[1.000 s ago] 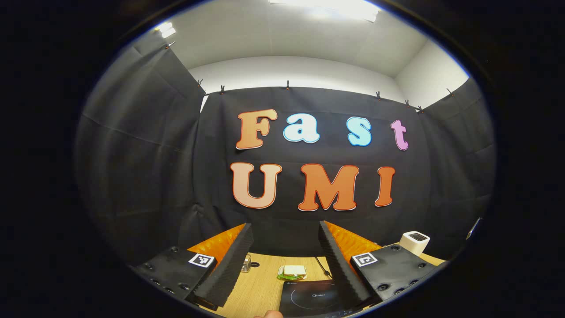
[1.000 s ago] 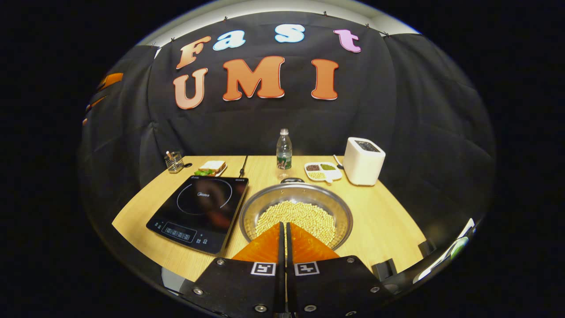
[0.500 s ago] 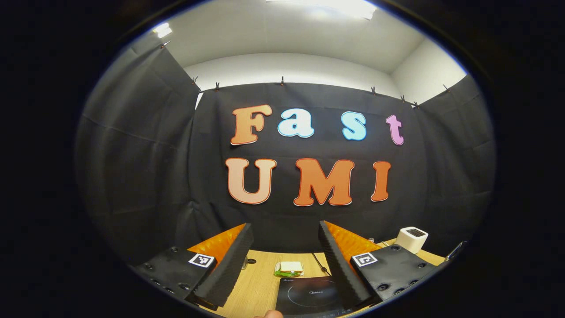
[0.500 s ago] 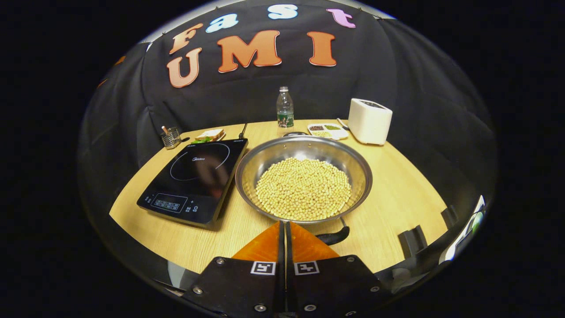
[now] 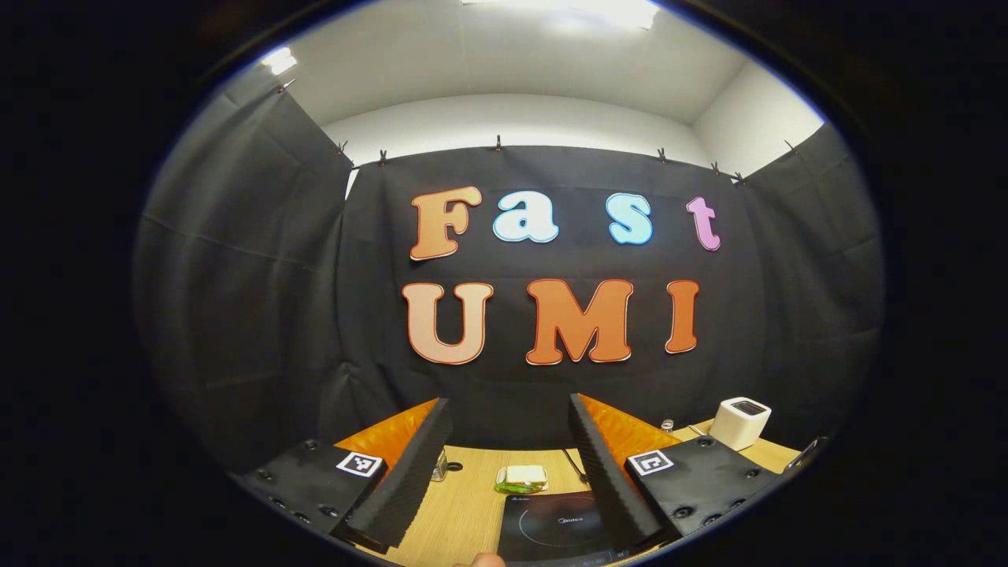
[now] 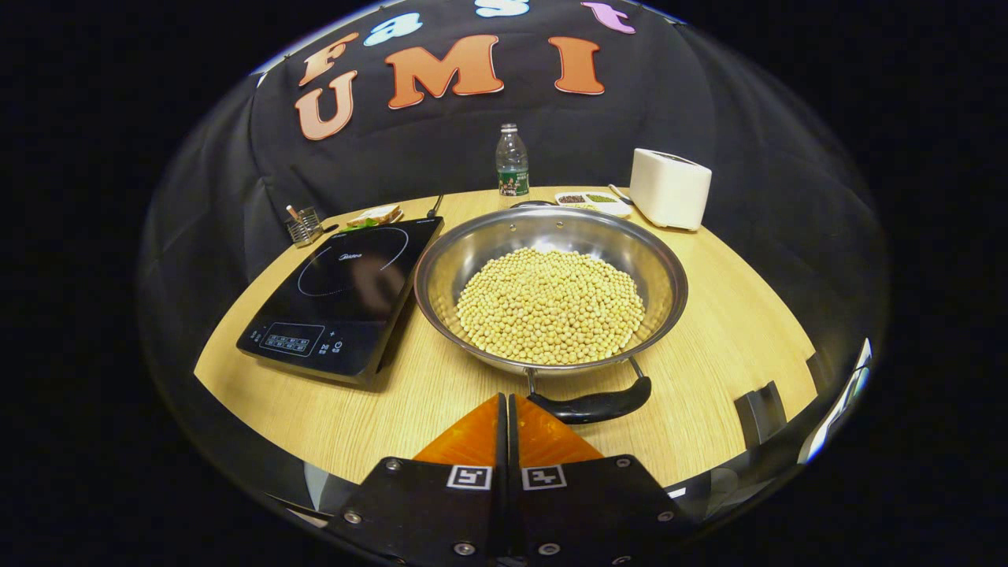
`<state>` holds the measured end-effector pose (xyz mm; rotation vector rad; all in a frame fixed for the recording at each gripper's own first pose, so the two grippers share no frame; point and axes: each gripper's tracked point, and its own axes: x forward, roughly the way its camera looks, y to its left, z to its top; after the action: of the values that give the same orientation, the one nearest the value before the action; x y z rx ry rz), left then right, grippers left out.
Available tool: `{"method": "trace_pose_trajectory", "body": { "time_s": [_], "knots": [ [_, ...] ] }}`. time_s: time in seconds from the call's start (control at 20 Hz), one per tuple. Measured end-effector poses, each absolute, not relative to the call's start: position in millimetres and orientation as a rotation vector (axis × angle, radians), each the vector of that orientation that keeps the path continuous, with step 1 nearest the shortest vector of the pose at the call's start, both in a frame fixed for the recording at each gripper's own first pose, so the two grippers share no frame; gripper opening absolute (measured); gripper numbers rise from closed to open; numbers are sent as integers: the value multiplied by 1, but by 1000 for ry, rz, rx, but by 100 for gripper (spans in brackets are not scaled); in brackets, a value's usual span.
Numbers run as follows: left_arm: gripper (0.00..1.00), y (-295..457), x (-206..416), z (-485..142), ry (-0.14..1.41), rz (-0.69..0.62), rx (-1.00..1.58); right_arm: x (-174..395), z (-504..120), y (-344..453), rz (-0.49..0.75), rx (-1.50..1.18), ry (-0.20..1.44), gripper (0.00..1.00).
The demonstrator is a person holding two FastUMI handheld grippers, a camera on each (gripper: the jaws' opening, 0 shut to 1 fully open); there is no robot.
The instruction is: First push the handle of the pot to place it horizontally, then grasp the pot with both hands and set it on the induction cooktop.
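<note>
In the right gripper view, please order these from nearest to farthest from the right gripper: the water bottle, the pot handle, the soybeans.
From the right gripper:
1. Pot handle, black, just ahead and slightly right of the fingertips.
2. Soybeans, heaped inside the pot, mid-table.
3. Water bottle, upright at the table's far edge, by the cloth wall.

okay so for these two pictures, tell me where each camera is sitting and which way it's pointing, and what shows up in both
Left gripper view: rides the left claw, held level and low over the table, facing the booth wall; its fingers stand apart, and a fingertip shows at the bottom edge.
Right gripper view: rides the right claw, raised at the table's near edge, looking down at the pot of beans and its black handle; fingers together.
Shared: induction cooktop, sandwich, white toaster.
</note>
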<state>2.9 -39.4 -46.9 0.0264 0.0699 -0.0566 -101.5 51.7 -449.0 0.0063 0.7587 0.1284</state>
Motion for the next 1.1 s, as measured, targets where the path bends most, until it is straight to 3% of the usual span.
{"method": "trace_pose_trajectory", "body": {
  "time_s": [1.1],
  "knots": [
    [99,-26,-1,-47,74,-32,44,-71,-448,-48,-82,28,760,0]
  ]
}}
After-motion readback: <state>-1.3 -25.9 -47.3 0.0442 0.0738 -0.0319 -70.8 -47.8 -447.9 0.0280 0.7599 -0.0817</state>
